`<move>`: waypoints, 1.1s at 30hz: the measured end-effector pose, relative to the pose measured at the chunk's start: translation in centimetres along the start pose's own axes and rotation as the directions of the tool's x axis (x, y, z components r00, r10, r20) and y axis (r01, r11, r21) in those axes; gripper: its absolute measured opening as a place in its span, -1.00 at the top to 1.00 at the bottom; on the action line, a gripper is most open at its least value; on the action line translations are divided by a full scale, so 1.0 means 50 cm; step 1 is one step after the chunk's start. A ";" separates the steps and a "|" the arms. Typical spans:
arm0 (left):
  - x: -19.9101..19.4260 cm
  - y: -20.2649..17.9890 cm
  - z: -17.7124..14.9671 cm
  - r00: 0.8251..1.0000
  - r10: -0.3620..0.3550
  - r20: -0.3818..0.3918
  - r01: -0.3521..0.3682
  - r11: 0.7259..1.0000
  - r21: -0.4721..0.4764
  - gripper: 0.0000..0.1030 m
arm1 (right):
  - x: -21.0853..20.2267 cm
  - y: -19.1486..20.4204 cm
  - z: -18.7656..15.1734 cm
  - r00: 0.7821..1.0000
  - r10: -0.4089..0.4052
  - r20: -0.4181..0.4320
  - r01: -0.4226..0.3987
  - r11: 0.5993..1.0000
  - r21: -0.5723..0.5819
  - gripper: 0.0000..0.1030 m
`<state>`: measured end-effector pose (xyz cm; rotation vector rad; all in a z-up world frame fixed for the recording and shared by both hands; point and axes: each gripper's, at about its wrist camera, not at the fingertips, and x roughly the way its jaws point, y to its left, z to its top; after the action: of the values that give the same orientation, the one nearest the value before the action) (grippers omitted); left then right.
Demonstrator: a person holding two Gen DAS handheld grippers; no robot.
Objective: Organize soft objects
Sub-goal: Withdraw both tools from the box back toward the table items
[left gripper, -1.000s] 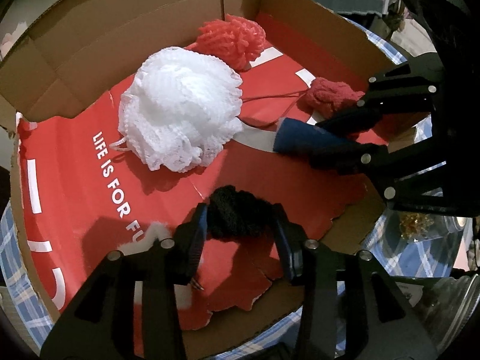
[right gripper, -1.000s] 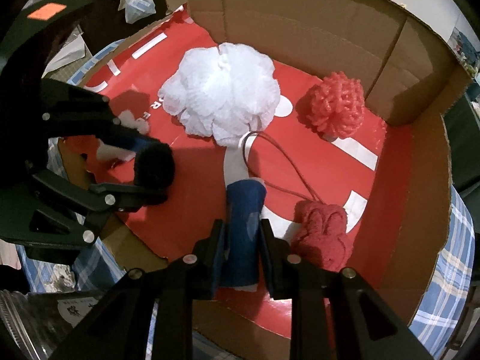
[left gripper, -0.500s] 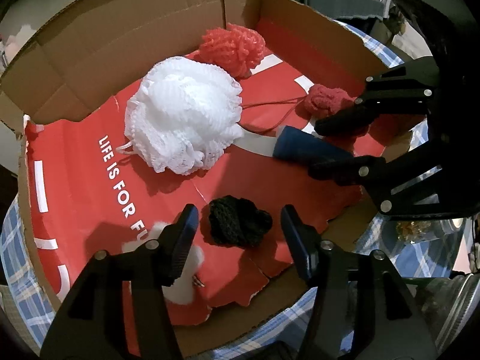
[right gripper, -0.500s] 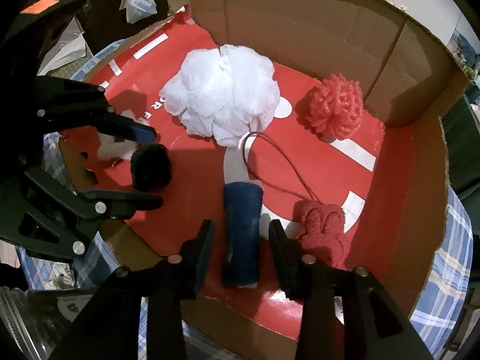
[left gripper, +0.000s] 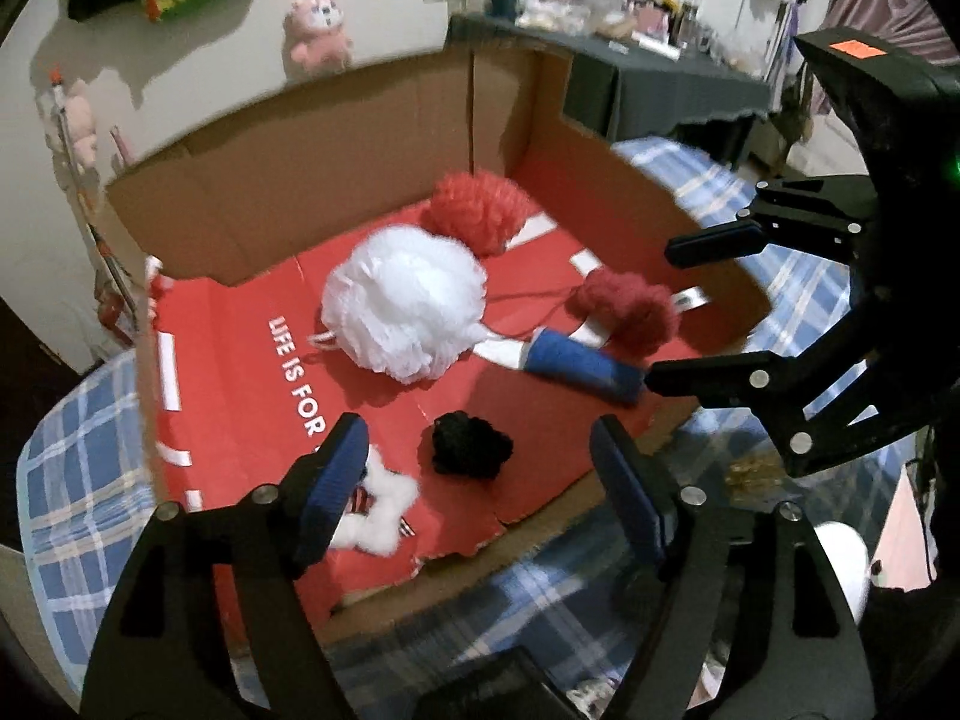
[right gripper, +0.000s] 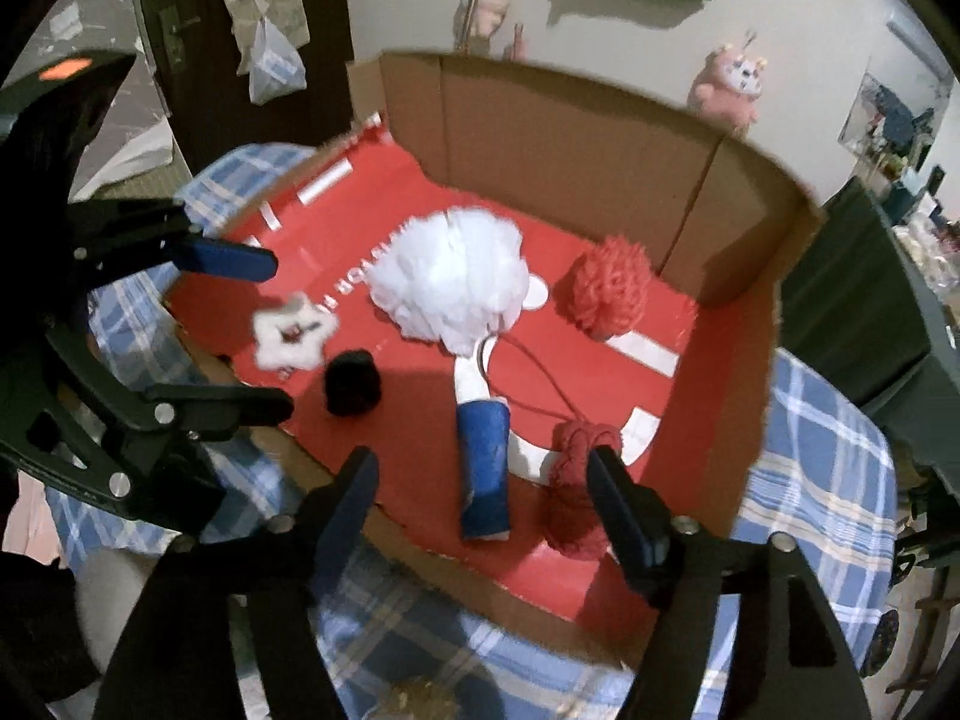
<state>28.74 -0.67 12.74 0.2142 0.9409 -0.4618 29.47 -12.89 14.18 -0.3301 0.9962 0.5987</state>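
Both tongs gape empty: left tongs [left gripper: 480, 462] just short of the black pom-pom [left gripper: 471, 443], right tongs [right gripper: 483, 492] straddling the blue roll [right gripper: 485, 471].

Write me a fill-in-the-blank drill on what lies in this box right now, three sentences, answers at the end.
1. Both claws, left and right, are ____ and hold nothing.
2. The largest puff in the box is coloured ____.
3. The blue roll lies between the black pompom and the dark ____ yarn ball.

Missing words: open; white; red
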 end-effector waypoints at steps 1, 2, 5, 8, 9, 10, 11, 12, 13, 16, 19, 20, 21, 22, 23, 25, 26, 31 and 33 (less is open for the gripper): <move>-0.015 -0.002 -0.002 1.000 0.008 0.020 -0.008 1.000 -0.001 -0.47 | -0.016 0.002 -0.005 1.000 -0.006 0.014 0.006 1.000 0.003 -0.61; -0.028 -0.006 -0.004 0.999 0.014 0.037 -0.014 1.000 0.000 -0.47 | -0.033 0.007 -0.006 0.999 -0.013 0.031 0.012 1.000 0.005 -0.63; -0.078 -0.020 -0.015 0.994 0.038 0.104 -0.039 0.999 0.002 -0.60 | -0.080 0.023 -0.017 0.996 -0.027 0.082 0.025 1.000 0.016 -0.74; -0.129 -0.039 -0.032 0.983 0.058 0.174 -0.058 0.998 -0.005 -0.61 | -0.128 0.040 -0.032 0.989 -0.046 0.142 0.042 0.999 0.030 -0.88; -0.146 -0.044 -0.039 0.979 0.061 0.197 -0.060 0.998 -0.009 -0.61 | -0.141 0.045 -0.036 0.986 -0.051 0.156 0.046 0.998 0.033 -0.89; -0.162 -0.050 -0.047 0.974 0.063 0.217 -0.061 0.998 -0.015 -0.62 | -0.156 0.051 -0.043 0.983 -0.061 0.174 0.055 0.998 0.039 -0.92; -0.174 -0.055 -0.053 0.970 0.066 0.234 -0.062 0.998 -0.021 -0.66 | -0.168 0.057 -0.049 0.979 -0.073 0.191 0.066 0.997 0.044 -0.94; -0.191 -0.061 -0.062 0.964 0.070 0.257 -0.065 0.997 -0.028 -0.70 | -0.184 0.066 -0.058 0.974 -0.085 0.211 0.076 0.996 0.049 -0.98; -0.207 -0.068 -0.069 0.958 0.072 0.277 -0.065 0.997 -0.032 -0.78 | -0.194 0.072 -0.066 0.970 -0.090 0.225 0.080 0.995 0.051 -0.99; -0.241 -0.084 -0.094 0.940 0.081 0.331 -0.068 0.996 -0.051 -0.79 | -0.225 0.096 -0.094 0.959 -0.104 0.265 0.093 0.994 0.053 -0.99; -0.274 -0.100 -0.124 0.921 0.086 0.379 -0.065 0.996 -0.067 -0.79 | -0.253 0.123 -0.124 0.943 -0.136 0.303 0.123 0.990 0.062 -0.99; -0.280 -0.104 -0.132 0.917 0.088 0.389 -0.064 0.995 -0.073 -0.79 | -0.264 0.133 -0.135 0.936 -0.146 0.320 0.131 0.989 0.067 -0.99; -0.287 -0.108 -0.139 0.912 0.092 0.399 -0.065 0.995 -0.079 -0.79 | -0.273 0.142 -0.147 0.929 -0.153 0.336 0.136 0.988 0.073 -1.00; -0.297 -0.116 -0.152 0.904 0.099 0.415 -0.069 0.994 -0.086 -0.79 | -0.281 0.148 -0.155 0.924 -0.159 0.347 0.141 0.987 0.079 -1.00; -0.303 -0.121 -0.160 0.899 0.105 0.425 -0.072 0.993 -0.092 -0.80 | -0.289 0.157 -0.167 0.917 -0.170 0.361 0.148 0.985 0.087 -1.00; -0.315 -0.133 -0.182 0.888 0.114 0.445 -0.076 0.992 -0.103 -0.85 | -0.304 0.175 -0.187 0.903 -0.189 0.386 0.164 0.982 0.098 -1.00; -0.319 -0.139 -0.193 0.883 0.119 0.455 -0.078 0.991 -0.109 -0.90 | -0.310 0.187 -0.199 0.894 -0.204 0.399 0.178 0.979 0.102 -1.00; -0.340 -0.169 -0.247 0.851 0.161 0.500 -0.109 0.985 -0.132 -0.91 | -0.328 0.232 -0.252 0.854 -0.265 0.448 0.233 0.964 0.126 -1.00; -0.346 -0.180 -0.265 0.843 0.175 0.509 -0.117 0.983 -0.143 -0.91 | -0.332 0.244 -0.271 0.846 -0.272 0.458 0.233 0.962 0.141 -1.00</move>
<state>6.21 1.29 19.40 0.0543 0.4070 -0.3014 6.09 -15.52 21.56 -0.2216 0.4874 0.3689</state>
